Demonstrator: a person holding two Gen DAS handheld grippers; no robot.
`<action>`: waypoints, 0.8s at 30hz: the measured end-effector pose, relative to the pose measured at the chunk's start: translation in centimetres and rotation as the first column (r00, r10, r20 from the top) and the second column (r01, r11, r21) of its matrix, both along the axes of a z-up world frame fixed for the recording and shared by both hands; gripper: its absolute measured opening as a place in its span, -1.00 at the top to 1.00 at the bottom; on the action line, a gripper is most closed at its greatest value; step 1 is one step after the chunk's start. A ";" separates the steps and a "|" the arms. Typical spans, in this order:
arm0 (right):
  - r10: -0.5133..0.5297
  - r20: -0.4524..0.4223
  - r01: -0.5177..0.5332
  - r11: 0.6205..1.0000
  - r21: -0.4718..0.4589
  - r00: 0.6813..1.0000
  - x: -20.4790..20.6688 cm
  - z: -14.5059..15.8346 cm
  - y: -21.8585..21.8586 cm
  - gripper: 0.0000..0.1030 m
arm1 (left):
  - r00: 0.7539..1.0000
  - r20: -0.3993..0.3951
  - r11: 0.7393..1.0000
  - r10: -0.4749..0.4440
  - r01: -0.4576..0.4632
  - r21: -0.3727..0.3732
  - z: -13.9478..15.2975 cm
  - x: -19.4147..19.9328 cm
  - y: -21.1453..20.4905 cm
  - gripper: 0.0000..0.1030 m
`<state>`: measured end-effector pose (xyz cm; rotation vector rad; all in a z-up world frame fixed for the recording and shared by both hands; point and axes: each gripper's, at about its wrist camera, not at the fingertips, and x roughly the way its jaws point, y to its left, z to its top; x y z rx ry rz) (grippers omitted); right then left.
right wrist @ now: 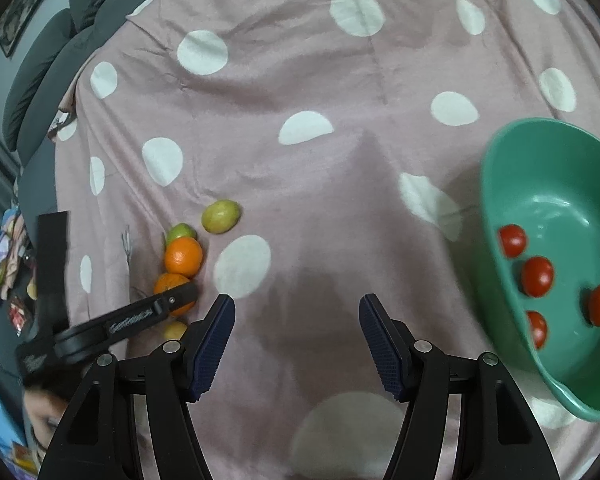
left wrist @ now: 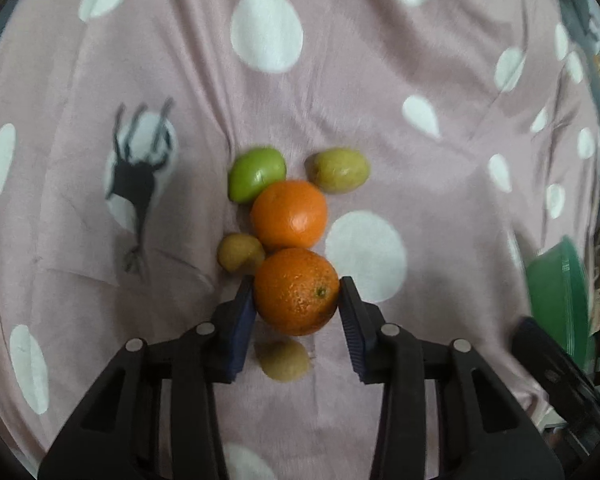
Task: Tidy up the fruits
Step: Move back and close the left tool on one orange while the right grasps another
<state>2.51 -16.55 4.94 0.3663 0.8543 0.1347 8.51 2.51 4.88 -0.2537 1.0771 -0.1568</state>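
My left gripper [left wrist: 297, 294] is shut on the near orange [left wrist: 296, 291], its pads touching both sides. Just beyond lie a second orange [left wrist: 289, 214], a green apple [left wrist: 256, 174], and three yellow-green fruits, one far right [left wrist: 338, 170], one left [left wrist: 239, 253] and one under the held orange [left wrist: 285, 359]. My right gripper [right wrist: 296, 334] is open and empty over the pink spotted blanket [right wrist: 340, 216]. To its right a green bowl [right wrist: 512, 184] holds several red tomatoes [right wrist: 537, 276]. The fruit pile [right wrist: 183, 256] and the left gripper [right wrist: 140, 318] show at its left.
The green bowl also shows at the right edge of the left wrist view [left wrist: 558, 292]. Grey cushions [right wrist: 56, 60] lie beyond the blanket's far-left edge. Colourful clutter [right wrist: 4, 264] and a black strap [right wrist: 52, 268] sit at the left.
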 end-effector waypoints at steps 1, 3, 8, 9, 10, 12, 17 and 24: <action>0.023 -0.002 -0.023 1.000 0.003 1.000 0.6 0.1 0.5 -0.27 | 1.000 0.016 1.000 0.008 -0.008 -0.013 0.6 -0.4 0.6 0.22; 0.074 -0.007 -0.074 0.997 0.004 0.997 2.3 0.4 2.1 -0.27 | 0.998 0.048 0.999 0.035 -0.034 -0.026 1.7 -1.1 2.1 0.22; 0.170 -0.036 -0.171 0.985 -0.003 0.985 6.4 0.5 6.5 -0.27 | 0.988 0.089 0.992 0.125 -0.123 -0.022 3.0 -2.4 5.5 0.22; 0.185 -0.044 -0.185 0.983 0.019 0.982 7.4 0.3 7.4 -0.27 | 0.987 0.088 0.990 0.138 -0.136 -0.026 3.1 -2.4 6.1 0.22; 0.197 -0.050 -0.195 0.980 0.040 0.979 7.9 0.1 7.9 -0.27 | 0.985 0.089 0.989 0.147 -0.145 -0.028 3.3 -2.3 6.3 0.22; 0.217 -0.067 -0.212 0.974 0.080 0.974 9.2 -0.4 8.9 -0.24 | 0.982 0.090 0.986 0.166 -0.165 -0.026 3.5 -2.2 6.7 0.22; 0.189 -0.119 -0.187 0.982 0.026 0.975 10.7 -2.0 10.5 -0.13 | 0.982 0.086 0.985 0.169 -0.165 -0.047 3.4 -2.5 7.3 0.22; 0.171 -0.146 -0.176 0.984 -0.022 0.974 11.3 -3.4 11.8 0.07 | 0.984 0.093 0.987 0.154 -0.150 -0.052 3.4 -2.5 6.8 0.22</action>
